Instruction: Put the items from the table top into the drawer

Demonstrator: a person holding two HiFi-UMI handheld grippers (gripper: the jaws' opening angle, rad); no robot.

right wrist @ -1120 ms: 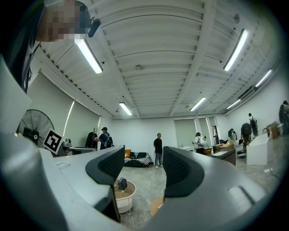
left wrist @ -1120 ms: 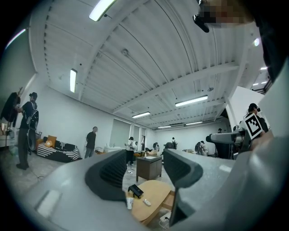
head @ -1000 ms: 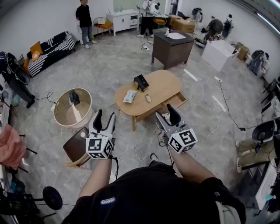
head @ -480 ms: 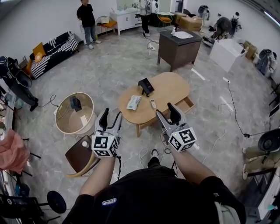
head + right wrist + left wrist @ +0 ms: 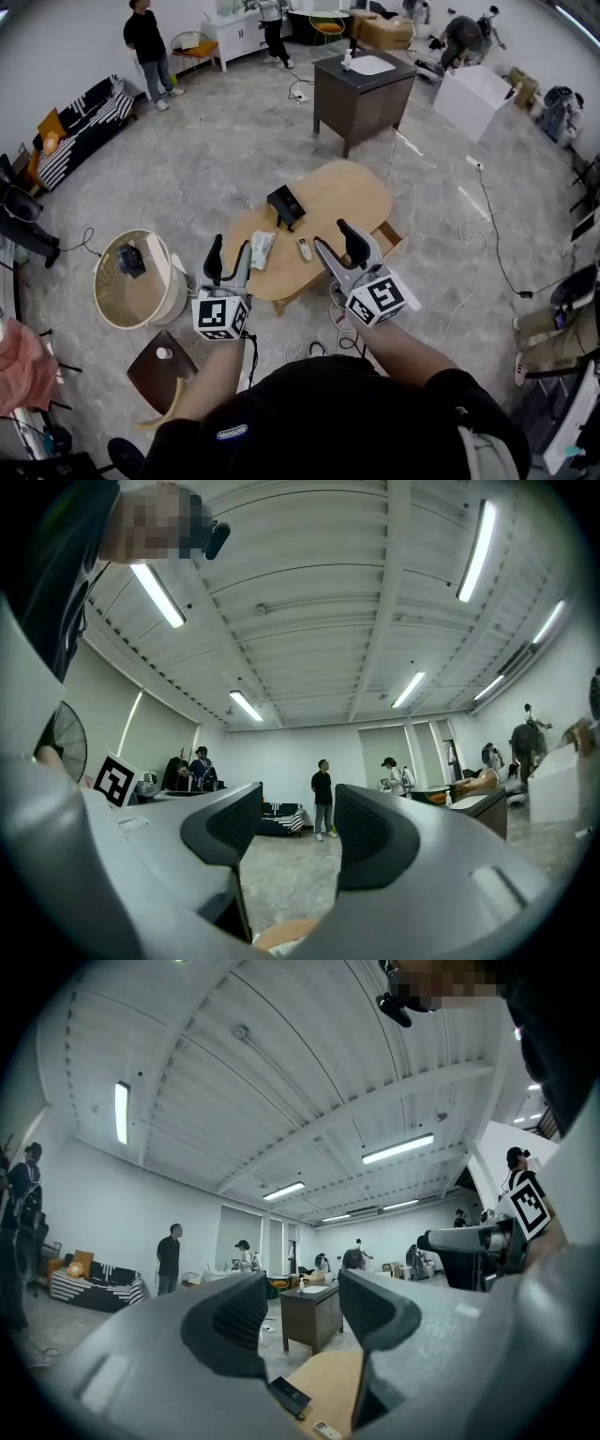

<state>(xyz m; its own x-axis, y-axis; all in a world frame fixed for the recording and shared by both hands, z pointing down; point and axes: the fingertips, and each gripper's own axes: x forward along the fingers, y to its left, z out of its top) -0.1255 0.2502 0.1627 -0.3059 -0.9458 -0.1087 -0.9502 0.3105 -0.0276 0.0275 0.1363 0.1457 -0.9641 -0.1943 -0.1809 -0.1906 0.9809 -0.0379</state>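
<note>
Head view: remote beyond right gripper

Dark brown square cabinet on grey tiled floor; round beige tub near brown wooden chair; black-and-white striped sofa by wall.

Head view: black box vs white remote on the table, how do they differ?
The black box is dark and bulky; the remote is pale and slim. The black box lies farther from the person than the remote. Both rest on the oval table, outside the open drawer.
</note>
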